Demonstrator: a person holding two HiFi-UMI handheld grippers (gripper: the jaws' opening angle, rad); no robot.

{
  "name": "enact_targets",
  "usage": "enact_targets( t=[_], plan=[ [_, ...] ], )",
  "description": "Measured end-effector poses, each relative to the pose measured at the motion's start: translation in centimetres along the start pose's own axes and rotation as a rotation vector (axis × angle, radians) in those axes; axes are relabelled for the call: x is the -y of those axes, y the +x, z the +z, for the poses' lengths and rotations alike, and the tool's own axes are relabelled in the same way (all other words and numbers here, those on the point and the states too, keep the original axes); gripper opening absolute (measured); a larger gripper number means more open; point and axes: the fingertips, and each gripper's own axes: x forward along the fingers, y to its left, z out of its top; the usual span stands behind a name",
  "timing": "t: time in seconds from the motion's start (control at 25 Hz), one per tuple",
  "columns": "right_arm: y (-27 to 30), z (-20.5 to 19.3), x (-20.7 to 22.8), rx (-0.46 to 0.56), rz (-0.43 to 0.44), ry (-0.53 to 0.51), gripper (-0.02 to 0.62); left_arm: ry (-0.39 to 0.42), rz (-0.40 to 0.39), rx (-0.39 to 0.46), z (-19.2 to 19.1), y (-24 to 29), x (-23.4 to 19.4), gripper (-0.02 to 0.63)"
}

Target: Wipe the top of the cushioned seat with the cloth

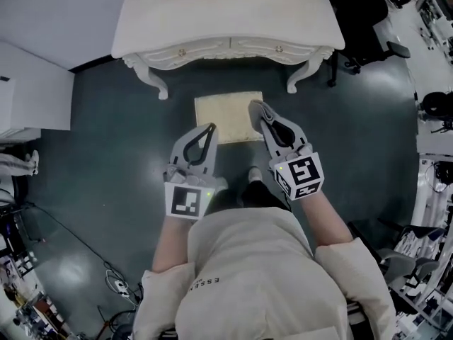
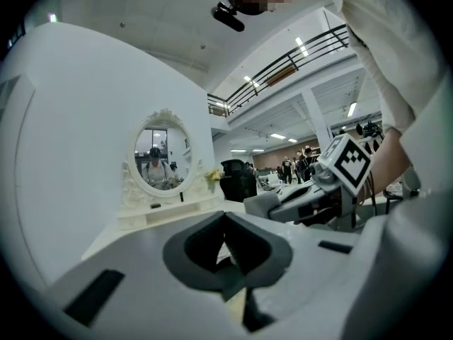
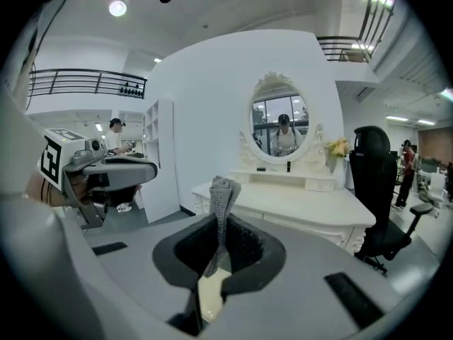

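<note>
Holding the cloth (image 3: 221,197) clamped in my right gripper (image 1: 258,109) above the cushioned seat's (image 1: 221,119) right edge, left gripper (image 1: 210,128) closed empty.

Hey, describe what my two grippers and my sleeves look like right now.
The left gripper and right gripper both have light grey, tapering bodies with dark grey padded jaws. Each carries a white cube printed with black square markers, with a small green light beside it. The sleeves are cream and loose.
</note>
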Motion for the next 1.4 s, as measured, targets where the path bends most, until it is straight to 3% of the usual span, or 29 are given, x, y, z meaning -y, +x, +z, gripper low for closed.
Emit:
enact_targets(
  t=[0.12, 0.28, 0.44, 0.68, 1.04, 1.4],
  plan=[
    [-0.7, 2.4, 0.3, 0.041, -0.013, -0.007, 0.028, 0.037, 0.008, 0.043, 2.4, 0.1, -0.6, 0.002],
    [-1.7, 5.8, 0.2, 0.131, -0.012, -0.024, 0.028, -0.018, 0.026, 0.068, 5.1, -0.2, -1.4, 0.002],
    [-2.8, 8.4, 0.3, 0.194, -0.010, -0.051, 0.028, 0.032, 0.017, 0.080, 7.3, -0.3, -1.5, 0.002],
    [-4.1, 11.4, 0.6, 0.249, -0.023, -0.098, 0.028, 0.041, 0.026, 0.120, 9.7, -0.7, -1.9, 0.002],
    [-5.5, 13.0, 1.6, 0.299, -0.054, -0.093, 0.028, 0.042, 0.064, 0.170, 11.8, -1.0, -2.0, 0.002],
    [-5.6, 12.9, 2.0, 0.297, -0.060, -0.085, 0.028, 0.058, 0.057, 0.162, 11.6, -0.9, -1.7, 0.002]
  ],
)
